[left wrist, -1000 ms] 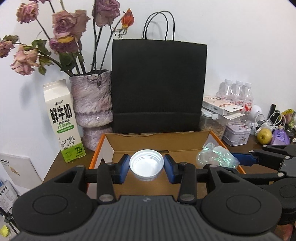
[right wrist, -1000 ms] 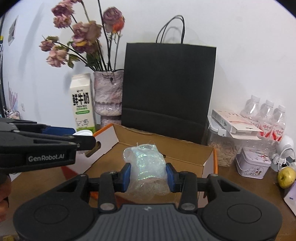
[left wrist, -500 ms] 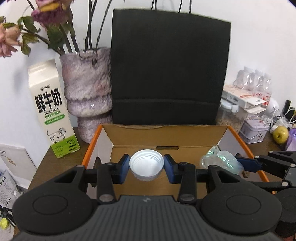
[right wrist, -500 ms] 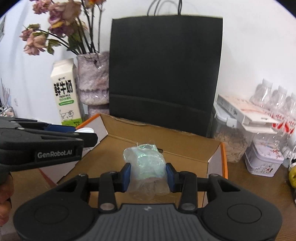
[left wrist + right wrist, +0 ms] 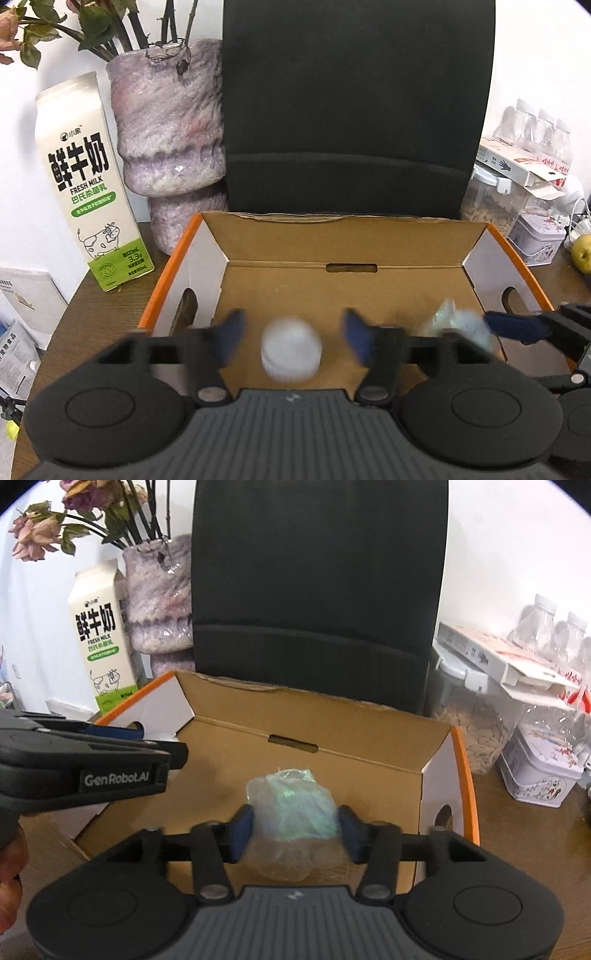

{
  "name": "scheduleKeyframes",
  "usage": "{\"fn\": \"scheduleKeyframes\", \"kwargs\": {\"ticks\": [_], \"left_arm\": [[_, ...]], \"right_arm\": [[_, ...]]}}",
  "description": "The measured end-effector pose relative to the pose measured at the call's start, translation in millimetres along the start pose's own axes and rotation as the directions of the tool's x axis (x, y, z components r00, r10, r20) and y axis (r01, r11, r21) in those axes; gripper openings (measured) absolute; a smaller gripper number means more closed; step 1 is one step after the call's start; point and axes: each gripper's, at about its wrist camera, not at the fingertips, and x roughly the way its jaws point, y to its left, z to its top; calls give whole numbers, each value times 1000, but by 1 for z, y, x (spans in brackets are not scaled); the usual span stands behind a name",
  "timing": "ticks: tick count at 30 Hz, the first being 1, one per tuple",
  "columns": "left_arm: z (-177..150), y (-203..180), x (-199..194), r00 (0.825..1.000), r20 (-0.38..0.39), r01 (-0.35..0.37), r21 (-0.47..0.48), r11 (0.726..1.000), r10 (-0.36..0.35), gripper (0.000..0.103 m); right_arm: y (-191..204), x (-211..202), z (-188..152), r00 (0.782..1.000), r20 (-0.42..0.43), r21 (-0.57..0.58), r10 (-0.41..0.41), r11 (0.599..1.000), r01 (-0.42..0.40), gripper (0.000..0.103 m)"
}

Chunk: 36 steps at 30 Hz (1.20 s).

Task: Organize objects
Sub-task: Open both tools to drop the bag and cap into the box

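Left gripper (image 5: 291, 334): jaws opening, pads clear of the blurred white cap (image 5: 291, 349), which sits between them, apparently dropping toward the near edge of the cardboard box (image 5: 347, 240) floor.
Right gripper (image 5: 293, 830): jaws opening; the crumpled iridescent wrap (image 5: 293, 812) lies between the blue pads, barely touching if at all.
Key relation: both items lie directly ahead of their own jaws, above the box floor; cap nearer the box's left wall, wrap nearer its right.
Views: the left camera shows both items; the right shows the wrap sharply, while the left gripper hides the cap.
Judgement: release under way.
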Motion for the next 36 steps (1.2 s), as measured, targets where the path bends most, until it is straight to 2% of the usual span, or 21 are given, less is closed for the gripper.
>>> {"fn": "scheduleKeyframes", "kwargs": {"ticks": [1,2,5,6,20,36], "left_arm": [[-1,0,-1,1000,12,-5,1,1000,5,99],[-1,1,-2,1000,22,-12,1,1000,11,102],[0,2,-3,1000,21,-15,-4,1000,15,103],[0,2,-2,1000,17,-16,-5,1000,16,103],[-1,6,-12,999,24,-32,-14,999,32,103],[-10,4,-58,999,37,-36,-24,999,37,103]], "right_arm": [[0,0,-1,1000,-3,-2,-1,1000,1,77],[0,0,-1,1000,-4,-4,-2,1000,2,92],[0,-2,-2,1000,4,-4,-1,1000,1,97],[0,-2,-2,1000,4,-2,3,1000,-3,103],[-1,-13,0,1000,20,-12,-9,1000,9,103],[4,-54,-7,999,50,-8,-4,1000,5,103]]}}
